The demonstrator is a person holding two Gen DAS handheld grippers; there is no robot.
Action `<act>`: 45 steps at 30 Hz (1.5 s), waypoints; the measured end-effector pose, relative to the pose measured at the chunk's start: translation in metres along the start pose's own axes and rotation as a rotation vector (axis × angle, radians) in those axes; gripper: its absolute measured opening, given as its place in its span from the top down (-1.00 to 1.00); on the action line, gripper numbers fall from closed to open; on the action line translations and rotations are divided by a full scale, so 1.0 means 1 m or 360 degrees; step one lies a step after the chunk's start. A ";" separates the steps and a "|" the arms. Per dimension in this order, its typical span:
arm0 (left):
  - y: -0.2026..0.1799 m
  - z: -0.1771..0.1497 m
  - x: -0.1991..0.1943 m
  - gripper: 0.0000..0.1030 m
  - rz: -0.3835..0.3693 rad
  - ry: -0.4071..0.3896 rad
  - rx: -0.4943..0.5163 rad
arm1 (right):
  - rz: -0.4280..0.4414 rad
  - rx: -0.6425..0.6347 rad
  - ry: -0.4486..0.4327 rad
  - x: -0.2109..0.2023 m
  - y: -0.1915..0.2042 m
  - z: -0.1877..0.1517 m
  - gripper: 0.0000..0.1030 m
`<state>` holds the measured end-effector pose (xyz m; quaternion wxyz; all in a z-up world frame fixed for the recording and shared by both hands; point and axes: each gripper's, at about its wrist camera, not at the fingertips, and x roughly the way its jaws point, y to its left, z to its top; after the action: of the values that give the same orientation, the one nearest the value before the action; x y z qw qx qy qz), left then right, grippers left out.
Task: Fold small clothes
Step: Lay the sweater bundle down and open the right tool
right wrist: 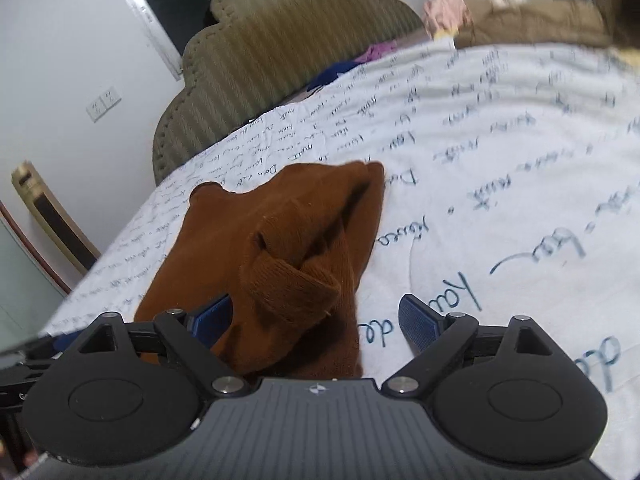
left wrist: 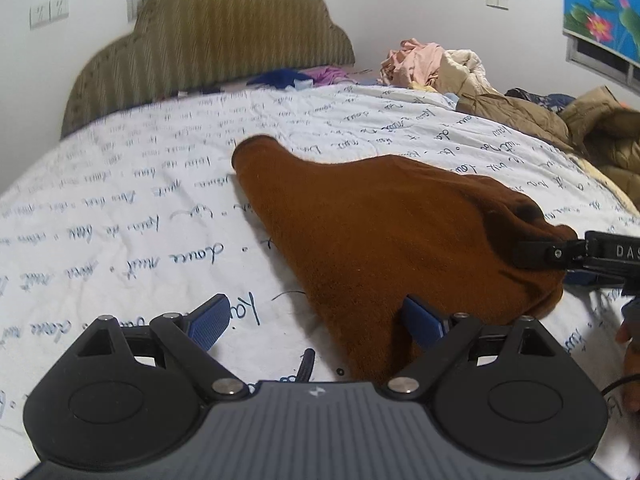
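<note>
A brown knit garment (left wrist: 380, 232) lies spread on the white bedsheet with blue script (left wrist: 120, 220). My left gripper (left wrist: 316, 318) is open, and the garment's near corner lies between its blue pads, against the right-hand one. At the garment's right edge sits my right gripper (left wrist: 560, 268), one black finger resting on the cloth. In the right wrist view the brown garment (right wrist: 280, 248) is bunched, with a ribbed cuff folded on top. My right gripper (right wrist: 316, 318) stands wide open there; the cloth lies against its left pad and clear of the right pad.
An olive padded headboard (left wrist: 208, 40) stands at the bed's far side. Loose pink and cream clothes (left wrist: 432, 64) and a khaki jacket (left wrist: 568, 120) are heaped at the back right, with blue and purple items (left wrist: 288, 76) by the headboard. A hand (left wrist: 628, 344) shows at the right edge.
</note>
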<state>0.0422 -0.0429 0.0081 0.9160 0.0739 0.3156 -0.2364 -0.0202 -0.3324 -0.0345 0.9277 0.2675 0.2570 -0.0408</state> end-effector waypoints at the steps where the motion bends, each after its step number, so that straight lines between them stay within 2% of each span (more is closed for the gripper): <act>1: 0.002 0.001 0.002 -0.82 -0.0015 0.0013 -0.0021 | 0.0012 0.0016 0.0001 0.001 -0.002 0.000 -0.72; 6: 0.008 0.000 0.013 -0.82 -0.0148 0.0085 -0.0151 | 0.0054 0.0023 0.0024 0.005 -0.002 0.001 -0.73; 10: 0.019 -0.005 0.031 -0.85 -0.0421 0.0205 -0.0376 | 0.0113 0.0046 0.0048 0.009 -0.004 0.002 -0.74; 11: 0.022 -0.006 0.036 -0.97 -0.0465 0.0218 -0.0444 | 0.0141 0.0066 0.0055 0.011 -0.006 0.003 -0.74; 14: 0.031 -0.005 0.044 -1.00 -0.0576 0.0176 -0.0605 | 0.0236 0.0132 0.0083 0.018 -0.008 0.007 -0.72; 16: 0.036 -0.004 0.053 -0.98 -0.0680 0.0188 -0.0692 | 0.0281 0.0152 0.0098 0.024 -0.006 0.008 -0.57; 18: 0.037 -0.005 0.057 -0.82 -0.0740 0.0200 -0.0741 | 0.0273 0.0181 0.0112 0.032 -0.003 0.008 0.00; 19: 0.036 -0.006 0.057 -0.35 -0.0739 0.0212 -0.0729 | 0.0259 0.0204 0.0122 0.036 -0.002 0.007 0.15; 20: 0.034 -0.007 0.058 0.23 -0.0701 0.0237 -0.0703 | 0.0267 0.0232 0.0127 0.039 -0.003 0.005 0.31; 21: 0.034 -0.009 0.058 0.34 -0.0665 0.0245 -0.0683 | 0.0298 0.0279 0.0133 0.040 -0.004 0.003 0.39; 23: 0.043 -0.016 0.053 0.57 -0.0677 0.0199 -0.0757 | 0.0338 0.0340 0.0142 0.041 -0.007 -0.001 0.44; 26: 0.048 -0.017 0.039 0.63 -0.0594 0.0127 -0.0753 | 0.0385 0.0343 0.0170 0.037 -0.002 -0.005 0.48; 29: 0.042 -0.017 0.020 0.65 -0.0473 0.0056 -0.0638 | 0.0461 0.0321 0.0216 0.032 0.009 -0.011 0.50; 33: 0.036 -0.022 0.000 0.65 -0.0427 0.0050 -0.0486 | 0.0508 0.0230 0.0254 0.018 0.022 -0.022 0.50; 35: 0.032 -0.026 -0.004 0.56 -0.0347 0.0085 -0.0440 | 0.0447 0.0186 0.0252 0.012 0.023 -0.025 0.40; 37: 0.027 -0.025 -0.012 0.52 -0.0280 0.0061 -0.0394 | 0.0406 0.0189 0.0226 0.007 0.021 -0.024 0.28; 39: 0.025 -0.022 -0.021 0.27 -0.0196 0.0025 -0.0360 | 0.0372 0.0226 0.0186 0.005 0.017 -0.018 0.05; 41: 0.022 -0.017 -0.029 -0.31 -0.0057 -0.0065 -0.0295 | 0.0342 0.0243 0.0151 0.005 0.014 -0.009 -0.07; 43: 0.020 -0.014 -0.034 -0.62 0.0148 -0.0183 -0.0236 | 0.0334 0.0262 0.0133 0.010 0.012 -0.002 -0.14; 45: 0.017 -0.009 -0.029 -0.64 0.0347 -0.0214 -0.0151 | 0.0332 0.0279 0.0124 0.019 0.011 0.001 -0.24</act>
<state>0.0254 -0.0144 0.0190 0.9578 0.0483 0.2544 -0.1247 -0.0008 -0.3221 -0.0379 0.8893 0.3742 0.2592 0.0440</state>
